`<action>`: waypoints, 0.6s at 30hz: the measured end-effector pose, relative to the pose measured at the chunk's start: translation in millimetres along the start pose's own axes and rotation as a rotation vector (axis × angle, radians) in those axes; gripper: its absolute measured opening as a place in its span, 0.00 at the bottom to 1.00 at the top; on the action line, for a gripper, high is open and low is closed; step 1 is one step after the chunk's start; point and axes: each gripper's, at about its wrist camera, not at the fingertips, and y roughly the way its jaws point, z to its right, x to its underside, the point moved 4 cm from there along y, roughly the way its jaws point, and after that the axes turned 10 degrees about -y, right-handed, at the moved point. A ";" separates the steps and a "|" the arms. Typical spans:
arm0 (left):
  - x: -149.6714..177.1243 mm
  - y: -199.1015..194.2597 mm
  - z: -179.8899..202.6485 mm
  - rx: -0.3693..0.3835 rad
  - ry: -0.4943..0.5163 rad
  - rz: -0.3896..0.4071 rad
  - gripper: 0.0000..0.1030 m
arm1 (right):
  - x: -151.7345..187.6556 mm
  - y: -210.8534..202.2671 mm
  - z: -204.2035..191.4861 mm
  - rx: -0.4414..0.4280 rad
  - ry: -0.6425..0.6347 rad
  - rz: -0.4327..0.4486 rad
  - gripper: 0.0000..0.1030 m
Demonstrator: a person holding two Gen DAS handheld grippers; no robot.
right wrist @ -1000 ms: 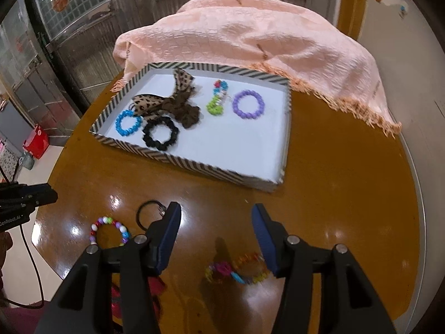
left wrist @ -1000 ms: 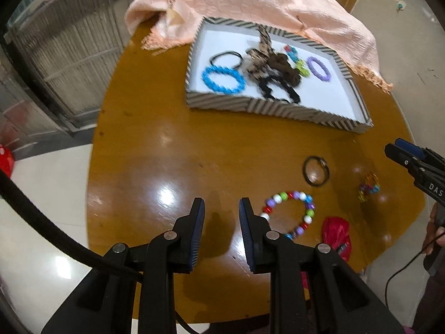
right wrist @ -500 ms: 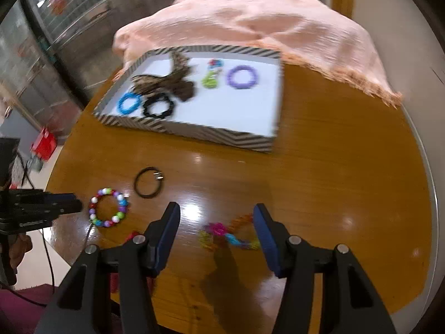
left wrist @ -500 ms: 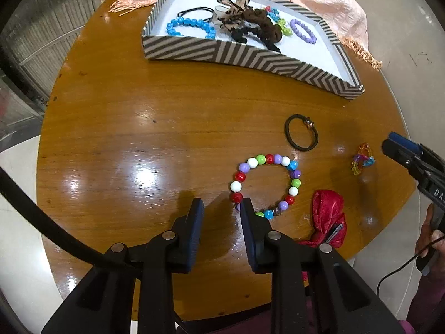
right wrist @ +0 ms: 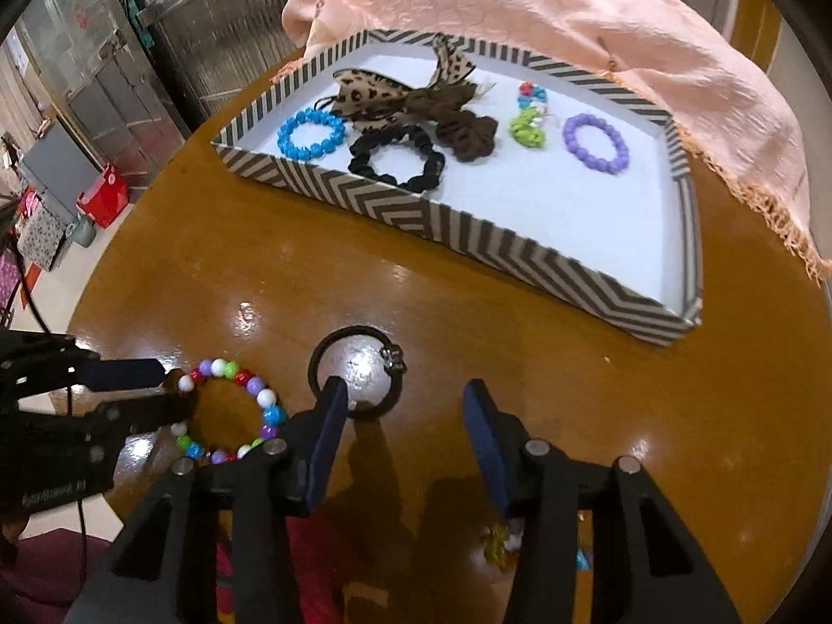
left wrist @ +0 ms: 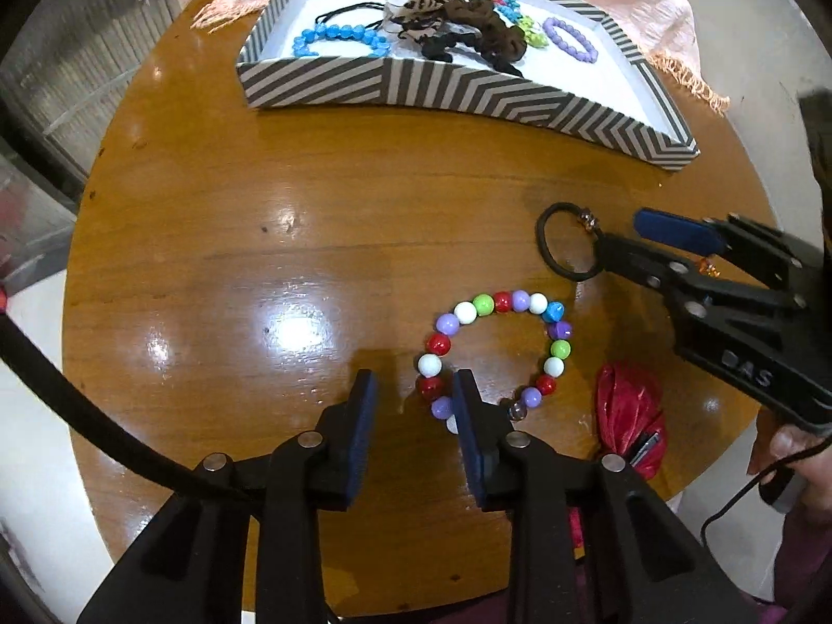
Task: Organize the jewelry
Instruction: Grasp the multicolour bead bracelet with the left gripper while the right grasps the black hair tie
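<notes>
The left gripper hangs low over the round glossy wooden table, jaws parted, its right finger touching the near-left arc of the multicoloured bead bracelet, which lies flat. The right gripper is also parted, grasping nothing; its left finger overlaps the near edge of the thin black hair tie with a metal charm. Farther back, the striped rectangular tray holds a blue bead bracelet, black scrunchie and purple bead bracelet.
</notes>
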 end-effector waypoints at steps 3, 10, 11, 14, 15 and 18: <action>-1.2 1.0 1.5 -0.018 0.008 0.005 0.29 | -3.5 6.3 -1.5 0.005 -0.013 0.000 0.37; -6.8 4.9 9.2 -0.063 0.038 0.015 0.29 | -9.6 9.4 -5.0 0.044 -0.073 -0.001 0.16; -7.5 5.8 11.5 -0.067 0.046 0.023 0.29 | -8.8 9.0 -7.0 0.049 -0.086 -0.002 0.12; -8.4 6.0 19.2 -0.028 0.067 0.035 0.11 | -7.6 7.9 -7.4 0.046 -0.092 -0.002 0.09; -9.1 6.6 20.4 -0.015 0.070 0.027 0.09 | -7.3 7.1 -6.0 0.035 -0.083 -0.002 0.09; -13.3 2.4 21.9 0.042 0.067 0.010 0.09 | -9.5 -5.0 0.1 0.016 -0.059 0.021 0.09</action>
